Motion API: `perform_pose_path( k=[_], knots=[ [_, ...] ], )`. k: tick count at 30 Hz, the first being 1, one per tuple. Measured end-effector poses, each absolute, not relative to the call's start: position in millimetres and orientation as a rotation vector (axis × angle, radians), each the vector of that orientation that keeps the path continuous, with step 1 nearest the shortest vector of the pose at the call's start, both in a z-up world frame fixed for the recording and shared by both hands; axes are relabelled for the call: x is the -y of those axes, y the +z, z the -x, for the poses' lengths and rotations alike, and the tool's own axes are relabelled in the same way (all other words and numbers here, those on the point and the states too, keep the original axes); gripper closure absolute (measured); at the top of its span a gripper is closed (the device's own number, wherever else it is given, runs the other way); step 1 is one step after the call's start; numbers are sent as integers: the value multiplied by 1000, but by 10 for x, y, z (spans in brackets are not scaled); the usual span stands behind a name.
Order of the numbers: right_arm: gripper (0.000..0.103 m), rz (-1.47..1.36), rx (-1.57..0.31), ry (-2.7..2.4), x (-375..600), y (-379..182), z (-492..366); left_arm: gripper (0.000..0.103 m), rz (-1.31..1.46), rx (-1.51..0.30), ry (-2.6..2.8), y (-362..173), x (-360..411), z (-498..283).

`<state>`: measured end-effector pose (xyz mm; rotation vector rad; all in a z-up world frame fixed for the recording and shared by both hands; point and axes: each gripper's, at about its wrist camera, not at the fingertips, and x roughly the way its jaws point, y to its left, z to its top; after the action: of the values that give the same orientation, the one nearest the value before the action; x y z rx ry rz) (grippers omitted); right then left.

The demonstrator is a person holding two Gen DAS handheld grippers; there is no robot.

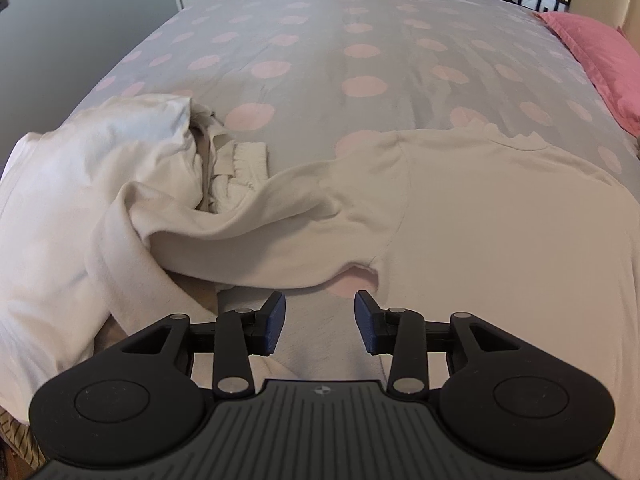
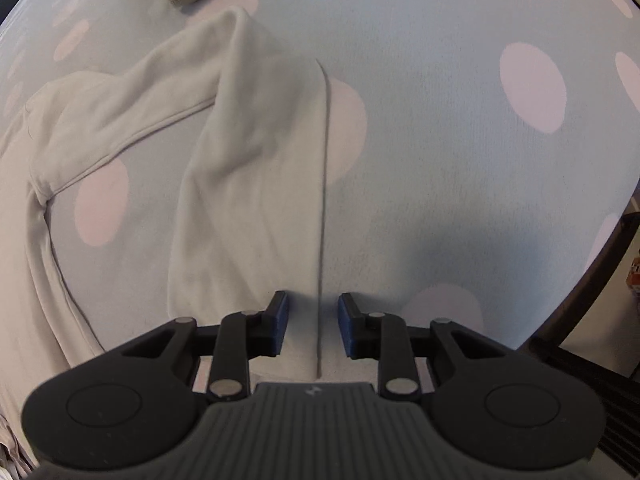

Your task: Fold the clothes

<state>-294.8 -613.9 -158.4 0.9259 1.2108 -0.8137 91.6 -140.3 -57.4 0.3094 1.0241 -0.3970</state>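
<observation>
Left gripper [image 1: 320,322] open, nothing between the jaws; cream top [image 1: 500,208] spread on the spotted bedspread [image 1: 320,40] just ahead, its sleeve [image 1: 248,216] ahead-left. Right gripper [image 2: 312,326] open, straddling the other sleeve's [image 2: 256,184] edge, pads apart from it.

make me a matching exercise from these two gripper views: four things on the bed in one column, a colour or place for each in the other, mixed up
Things:
1. pillow
2. bedspread
3. spread-out top
4. heap of clothes

Descriptions:
A. grey with pale pink dots
B. bunched at the left of the left wrist view
C. solid pink, at the far right edge
D. cream, lying flat with a sleeve stretched out

Pairs: 1-C, 2-A, 3-D, 4-B
</observation>
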Motion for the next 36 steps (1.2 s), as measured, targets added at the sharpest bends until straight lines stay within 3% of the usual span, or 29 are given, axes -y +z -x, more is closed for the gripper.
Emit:
perform_pose_path(
  k=[1,2,11,18,27,32,34,36],
  knots=[
    [101,-918,-1205,-811,6126,-1557,2948,67,-303,-1032,-390,-581,1386,-927],
    [102,-909,-1199,-807,6114,-1530,2948,67,-297,-1039,-386,-588,1373,-935],
    [102,-760,-1144,-1004,6472,-788,2994,67,-279,-1074,-365,-628,1351,-973],
    [102,-575,-1085,-1179,7302,-343,3168,67,-309,-1083,-357,-690,1413,-986],
    [102,-465,-1062,-1345,7971,-353,3100,67,-343,-1113,-287,-852,1391,-1085],
    [101,-484,-1073,-1332,8186,-660,3011,67,-381,-1129,-265,-972,1423,-1138],
    [100,-474,-1071,-1317,8178,-738,2957,67,-400,-1138,-271,-1018,1459,-1140],
    [91,-435,-1073,-1321,8136,-783,2895,67,-414,-1143,-292,-1033,1504,-1117]
  ],
)
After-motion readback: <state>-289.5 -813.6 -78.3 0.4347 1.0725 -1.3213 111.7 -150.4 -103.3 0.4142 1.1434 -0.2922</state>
